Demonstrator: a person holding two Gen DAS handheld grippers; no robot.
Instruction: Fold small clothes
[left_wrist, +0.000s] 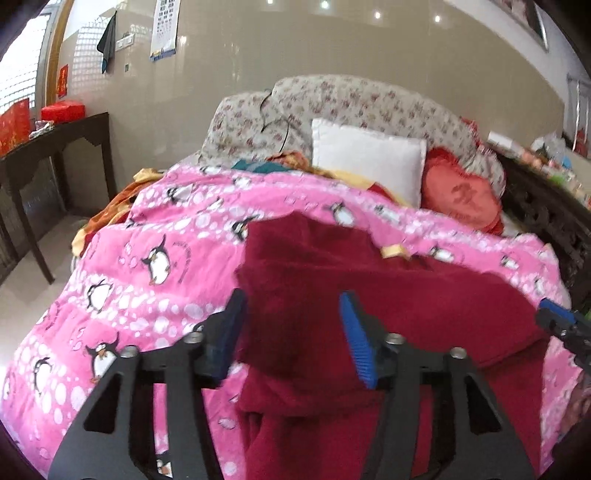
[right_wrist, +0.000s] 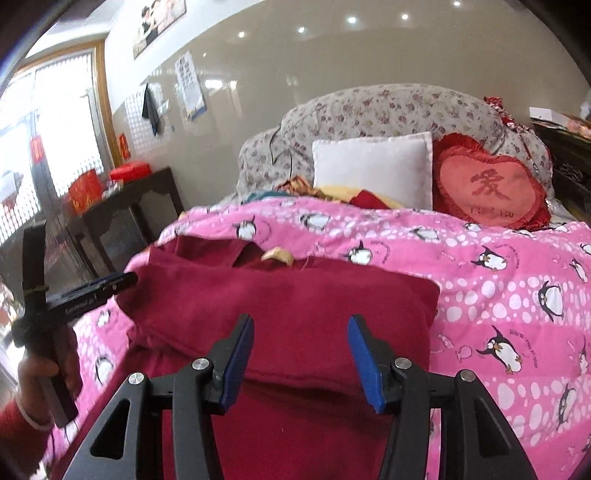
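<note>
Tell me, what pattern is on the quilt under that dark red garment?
Bright pink quilt with black-and-white penguins and white bubble dots, clearest in the right wrist view.

A glossy beige wall (right_wrist: 295, 66) reflected ceiling lights; a dark wooden side table (left_wrist: 55, 140) stood beside a bright, gridded window (right_wrist: 55, 122), left of the bed.
</note>
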